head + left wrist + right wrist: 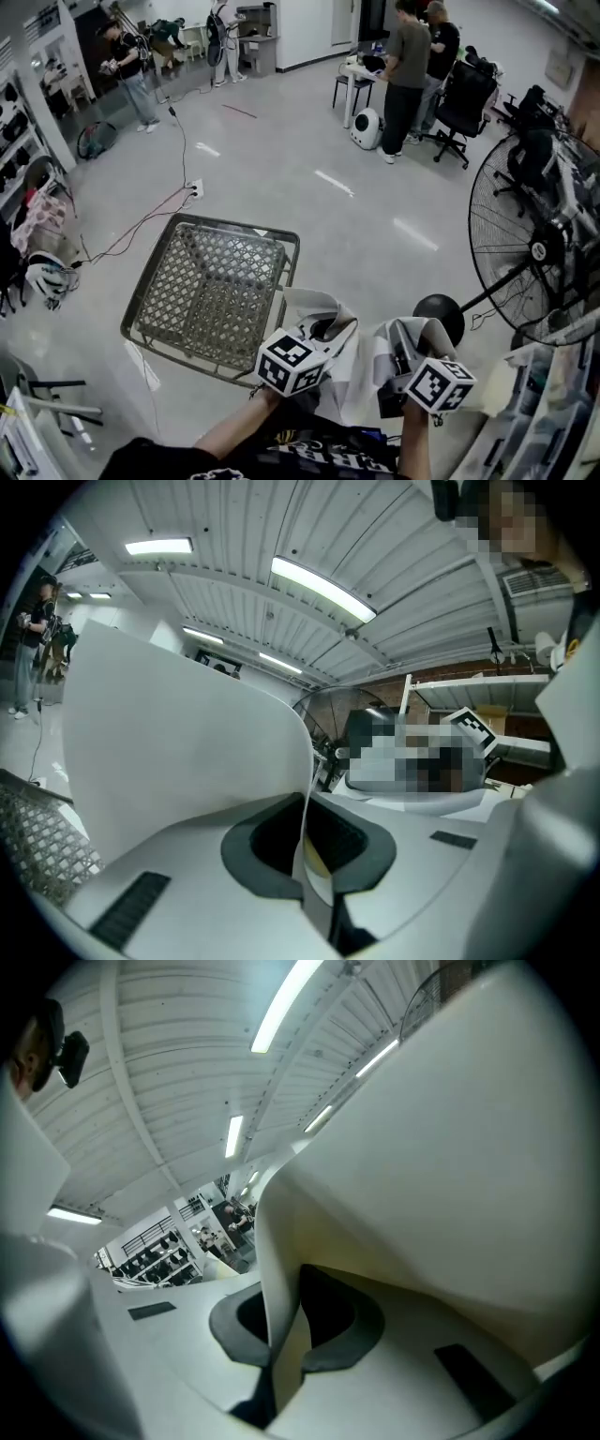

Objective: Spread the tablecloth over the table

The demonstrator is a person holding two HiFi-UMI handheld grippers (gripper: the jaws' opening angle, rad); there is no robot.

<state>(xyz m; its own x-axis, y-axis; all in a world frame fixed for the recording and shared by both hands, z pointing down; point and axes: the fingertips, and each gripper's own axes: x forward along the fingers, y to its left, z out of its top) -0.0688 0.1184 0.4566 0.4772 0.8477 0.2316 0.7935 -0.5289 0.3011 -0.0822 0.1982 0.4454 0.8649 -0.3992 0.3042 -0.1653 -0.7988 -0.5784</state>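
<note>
A square table (pixel 211 281) with a grey wire-mesh top stands just ahead of me, left of centre, with nothing on it. The white tablecloth (pixel 361 375) hangs bunched between my two grippers, right of the table's near corner. My left gripper (pixel 323 330) is shut on a fold of the cloth, which rises from its jaws (pixel 305 841) and curls over to the left (pixel 178 752). My right gripper (pixel 401 352) is shut on another fold (pixel 281 1326), and that cloth billows up over the right side (pixel 450 1176). Both grippers are held close together, beside the table.
A large standing fan (pixel 539 248) is close on the right, its round base (pixel 439 314) just beyond my right gripper. Cables (pixel 141 225) run across the floor past the table. Shelves and bags (pixel 37 234) line the left. Two people (pixel 408 66) stand at a desk far back.
</note>
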